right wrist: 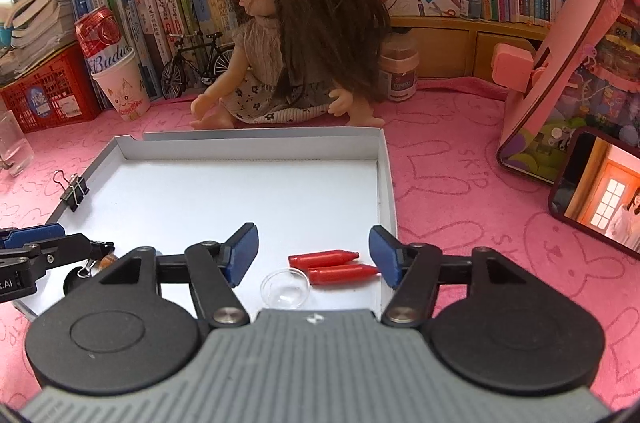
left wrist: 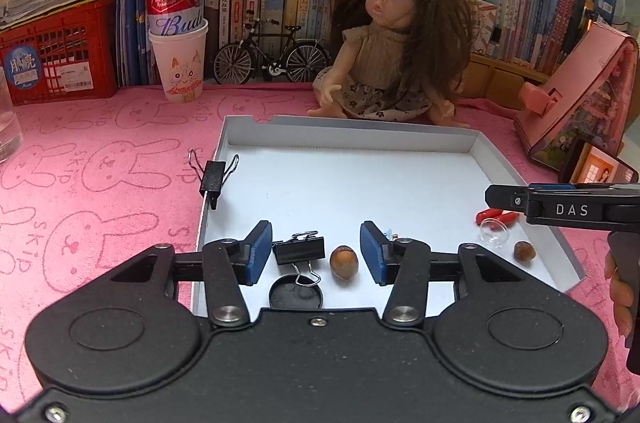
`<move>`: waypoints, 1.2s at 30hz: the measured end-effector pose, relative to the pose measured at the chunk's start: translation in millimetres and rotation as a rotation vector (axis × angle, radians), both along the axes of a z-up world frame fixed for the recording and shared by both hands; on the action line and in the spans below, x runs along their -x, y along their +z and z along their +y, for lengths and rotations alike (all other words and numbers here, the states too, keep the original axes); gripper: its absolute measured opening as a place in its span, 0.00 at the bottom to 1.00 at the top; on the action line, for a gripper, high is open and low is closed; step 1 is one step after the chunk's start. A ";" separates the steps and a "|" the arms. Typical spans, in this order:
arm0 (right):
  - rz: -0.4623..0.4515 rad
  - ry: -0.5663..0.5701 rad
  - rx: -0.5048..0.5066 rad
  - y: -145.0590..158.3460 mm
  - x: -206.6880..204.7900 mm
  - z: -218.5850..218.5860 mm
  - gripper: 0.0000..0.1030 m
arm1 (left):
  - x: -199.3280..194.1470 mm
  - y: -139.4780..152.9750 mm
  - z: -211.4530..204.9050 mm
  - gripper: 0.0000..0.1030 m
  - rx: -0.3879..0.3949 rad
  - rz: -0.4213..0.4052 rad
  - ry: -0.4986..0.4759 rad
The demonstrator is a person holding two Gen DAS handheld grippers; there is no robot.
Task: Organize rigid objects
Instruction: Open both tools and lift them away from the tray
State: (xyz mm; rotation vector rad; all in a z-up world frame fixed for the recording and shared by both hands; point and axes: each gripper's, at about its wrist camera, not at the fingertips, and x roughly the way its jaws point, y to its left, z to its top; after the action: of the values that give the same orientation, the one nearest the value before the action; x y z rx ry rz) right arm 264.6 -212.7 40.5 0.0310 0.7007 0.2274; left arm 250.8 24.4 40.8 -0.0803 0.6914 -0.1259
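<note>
A shallow white tray lies on a pink towel. My left gripper is open low over the tray's near left part. A black binder clip and a brown nut lie loose between its blue pads, and a black round lid lies just below them. Another binder clip is clamped on the tray's left wall. My right gripper is open over the tray at its near right corner. Two red capsules and a clear dish lie between its fingers, untouched. A second nut rests nearby.
A long-haired doll sits right behind the tray. A paper cup holding a red can, a toy bicycle and a red crate stand at the back left before rows of books. A pink toy house and a phone stand on the right.
</note>
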 end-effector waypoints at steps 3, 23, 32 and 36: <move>-0.035 0.017 -0.002 5.3 14.2 0.3 0.81 | 15.6 7.2 -3.9 0.62 -0.009 -0.038 -0.019; -0.218 0.154 -0.020 16.6 128.9 1.6 0.97 | 129.9 19.0 -8.9 0.77 -0.036 -0.168 -0.097; -0.263 0.173 -0.029 9.1 166.5 -2.6 1.00 | 170.0 8.8 -2.7 0.78 -0.047 -0.209 -0.092; -0.278 0.181 -0.017 3.1 179.6 -2.4 1.00 | 184.4 2.6 -1.2 0.78 -0.061 -0.222 -0.094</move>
State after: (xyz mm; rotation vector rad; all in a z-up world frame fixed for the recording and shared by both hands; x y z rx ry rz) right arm 85.0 -215.1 43.6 -0.0474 0.4245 0.4030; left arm 66.4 23.2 43.5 0.0245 0.4765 -0.2010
